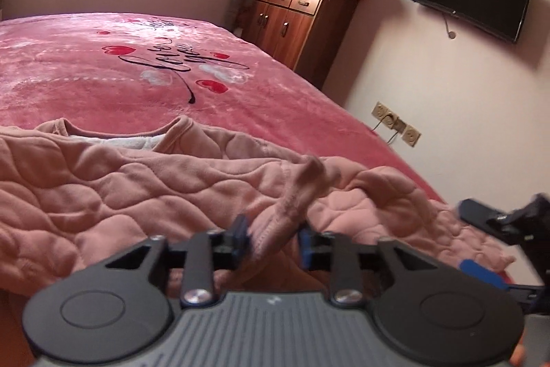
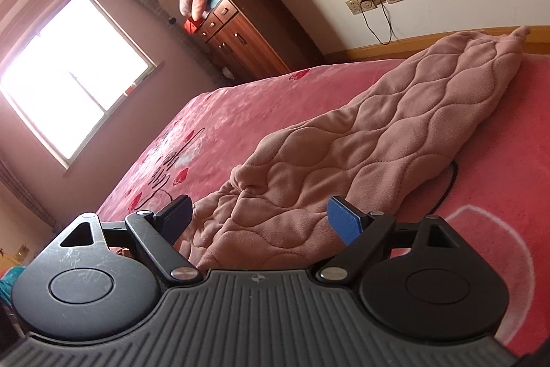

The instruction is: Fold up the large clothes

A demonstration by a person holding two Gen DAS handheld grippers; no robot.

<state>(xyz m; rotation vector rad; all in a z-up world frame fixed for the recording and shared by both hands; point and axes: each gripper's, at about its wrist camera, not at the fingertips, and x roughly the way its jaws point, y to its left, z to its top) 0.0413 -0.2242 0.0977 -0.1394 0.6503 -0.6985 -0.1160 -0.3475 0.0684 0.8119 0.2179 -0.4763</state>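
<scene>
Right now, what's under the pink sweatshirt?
The sweatshirt lies on the red blanket covering the bed. A black cord pokes out beside it; whatever else it covers is hidden.

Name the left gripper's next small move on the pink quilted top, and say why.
Probably draw the left gripper back off the pink quilted top: its jaws stand apart around a raised cuff-like fold, no longer pinching it, and the fold already lies across the garment.

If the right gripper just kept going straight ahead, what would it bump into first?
Most likely the pink quilted top, which lies on the bed right between and ahead of the open right gripper. How far ahead is hard to judge.
</scene>
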